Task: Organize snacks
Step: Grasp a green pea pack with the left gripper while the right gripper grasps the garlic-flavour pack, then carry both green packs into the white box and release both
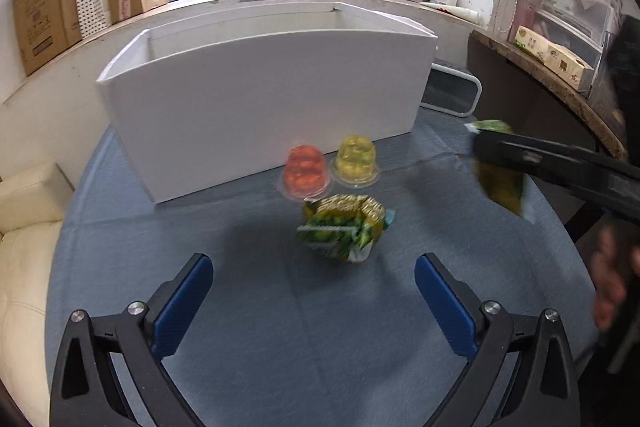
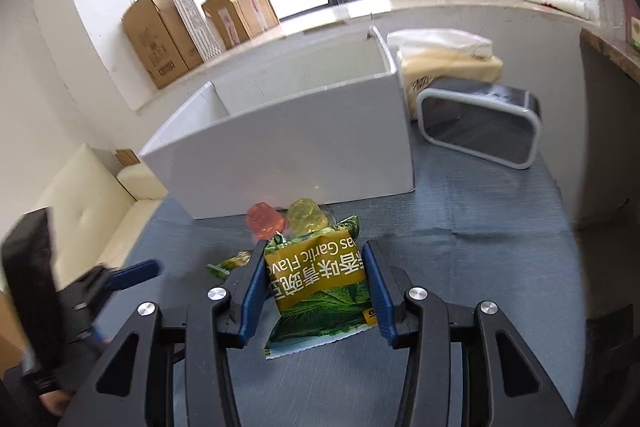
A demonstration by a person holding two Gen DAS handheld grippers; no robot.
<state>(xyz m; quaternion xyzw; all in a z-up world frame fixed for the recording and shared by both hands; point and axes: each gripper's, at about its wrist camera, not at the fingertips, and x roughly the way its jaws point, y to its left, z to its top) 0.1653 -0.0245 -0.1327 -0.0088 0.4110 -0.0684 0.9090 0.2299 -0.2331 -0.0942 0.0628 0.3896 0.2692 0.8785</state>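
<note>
Left wrist view: left gripper spread wide, blue pads well apart, nothing between them. It hangs over the blue tablecloth. Just ahead of its tips lies a crumpled green-and-yellow snack packet. Beyond that, two jelly cups side by side: red jelly cup ahead and slightly left, yellow jelly cup just right of it, the two touching or nearly so. Both sit close against the front wall of the white box, which is open-topped and stands ahead of the tips. Far to the right, the right gripper enters sideways, a green packet hanging from it, blurred.

Right wrist view: right gripper closed down on a garlic pea packet, one blue pad pressed to each side edge, print upside down. The packet is held above the cloth. Ahead of the tips, the two jelly cups; the crumpled packet shows partly, ahead-left behind the left finger. White box further ahead. To the box's right, a pale yellow tissue pack and a dark grey-rimmed container tipped on its side. Left gripper's blue pad visible low at left, blurred.
</note>
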